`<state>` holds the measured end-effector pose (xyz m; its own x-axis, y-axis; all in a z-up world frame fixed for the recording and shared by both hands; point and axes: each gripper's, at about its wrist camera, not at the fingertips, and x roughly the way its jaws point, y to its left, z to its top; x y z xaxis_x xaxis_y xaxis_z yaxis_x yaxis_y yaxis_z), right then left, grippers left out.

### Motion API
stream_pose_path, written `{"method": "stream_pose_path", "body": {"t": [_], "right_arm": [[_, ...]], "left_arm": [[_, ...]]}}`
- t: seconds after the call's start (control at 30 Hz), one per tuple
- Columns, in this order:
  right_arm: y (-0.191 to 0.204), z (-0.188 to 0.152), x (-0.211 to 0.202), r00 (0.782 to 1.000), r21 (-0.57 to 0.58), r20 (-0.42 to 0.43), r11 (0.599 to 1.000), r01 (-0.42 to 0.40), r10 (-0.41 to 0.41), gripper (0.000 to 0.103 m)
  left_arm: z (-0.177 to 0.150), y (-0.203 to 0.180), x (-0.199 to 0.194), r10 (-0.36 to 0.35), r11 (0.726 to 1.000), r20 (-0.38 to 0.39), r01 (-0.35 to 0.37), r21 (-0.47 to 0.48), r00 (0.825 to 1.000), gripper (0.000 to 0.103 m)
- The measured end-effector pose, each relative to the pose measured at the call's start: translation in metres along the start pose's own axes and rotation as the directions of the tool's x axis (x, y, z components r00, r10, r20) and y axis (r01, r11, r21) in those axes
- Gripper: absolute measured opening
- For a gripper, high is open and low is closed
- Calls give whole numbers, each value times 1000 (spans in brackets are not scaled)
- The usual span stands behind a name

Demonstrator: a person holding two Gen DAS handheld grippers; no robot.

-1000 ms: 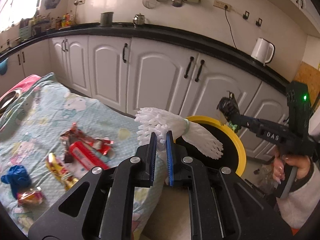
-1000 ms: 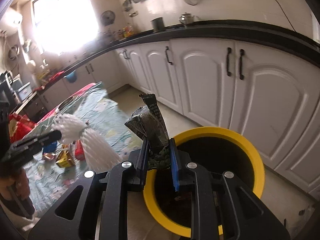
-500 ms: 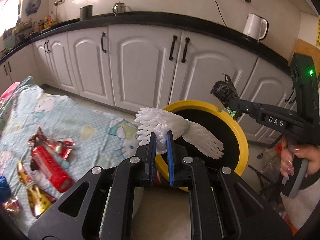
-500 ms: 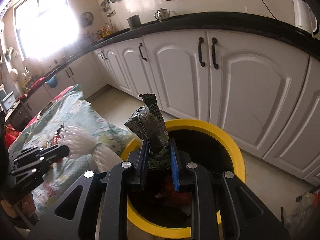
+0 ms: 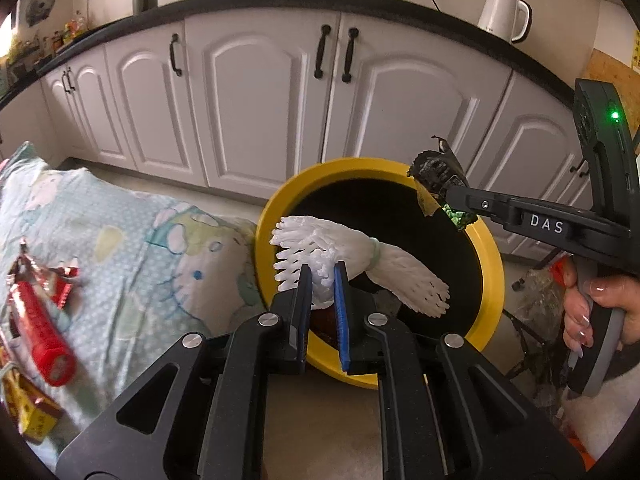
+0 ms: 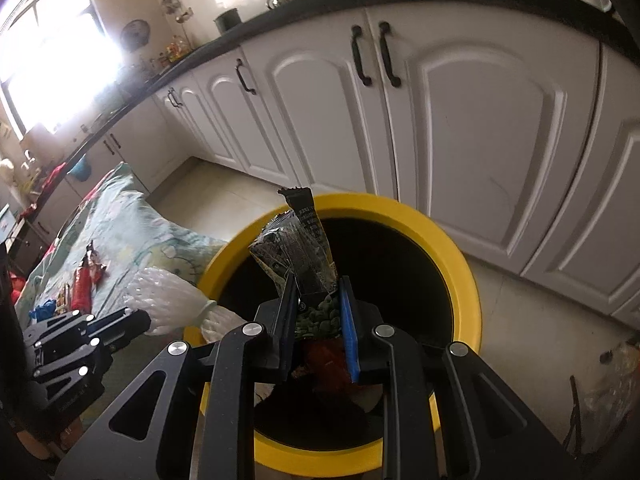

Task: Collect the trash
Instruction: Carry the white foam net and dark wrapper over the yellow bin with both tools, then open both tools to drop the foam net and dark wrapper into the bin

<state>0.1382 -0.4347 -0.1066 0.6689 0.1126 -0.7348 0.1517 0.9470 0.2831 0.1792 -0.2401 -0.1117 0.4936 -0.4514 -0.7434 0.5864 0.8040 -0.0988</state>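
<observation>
My left gripper [image 5: 320, 270] is shut on a white foam fruit net [image 5: 352, 260] tied with a green band, held over the near rim of a round bin with a yellow rim [image 5: 490, 264]. My right gripper [image 6: 318, 284] is shut on a dark, crinkled snack wrapper [image 6: 298, 248] with green peas printed on it, right above the bin's dark opening [image 6: 470, 292]. In the left wrist view the right gripper [image 5: 450, 196] reaches in from the right with the wrapper [image 5: 434, 172]. The right wrist view shows the left gripper [image 6: 136, 322] and the net [image 6: 168, 306] at the bin's left edge.
A table with a pale blue cartoon cloth [image 5: 132, 248] lies left of the bin, with a red wrapper [image 5: 40, 328], foil wrappers and a blue scrap [image 6: 42, 312] on it. White kitchen cabinets [image 5: 260, 92] stand behind. Red trash [image 6: 332, 364] lies inside the bin. A clear bag [image 6: 612, 380] lies on the floor at right.
Both grippers have moved down and toward the bin, each keeping its grip. The net now hangs over the bin's rim and the wrapper sits over its opening.
</observation>
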Motion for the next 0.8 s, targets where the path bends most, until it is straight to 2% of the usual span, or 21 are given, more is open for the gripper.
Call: {"method": "stream_pose_path", "body": {"t": [0.23,0.37,0.43,0.63,0.7,0.77,0.8], "right_arm": [[-9,-6,11,999,23,-40,1000,11,-10,21],[-15,-7,14,998,38,-53,999,21,-19,27],[-16,-8,13,998,44,-52,999,23,-21,30],[-17,-7,13,998,52,-50,998,28,-25,34],[-16,-6,11,998,49,-45,998,34,-31,41],[-16,-5,8,999,48,-36,998,40,-38,45],[-15,-4,7,999,47,-32,998,41,-40,47]], "left_arm": [[-3,-7,13,-35,999,-35,35,10,999,9],[-3,-4,17,-40,999,-44,40,-12,998,10],[-3,-1,18,-43,999,-45,42,-28,998,14],[-2,5,12,-70,996,-34,67,-64,997,38],[-1,8,9,-87,993,-25,84,-86,996,52],[0,10,7,-99,990,-17,97,-99,995,56],[0,11,5,-101,990,-12,99,-104,995,62]]}}
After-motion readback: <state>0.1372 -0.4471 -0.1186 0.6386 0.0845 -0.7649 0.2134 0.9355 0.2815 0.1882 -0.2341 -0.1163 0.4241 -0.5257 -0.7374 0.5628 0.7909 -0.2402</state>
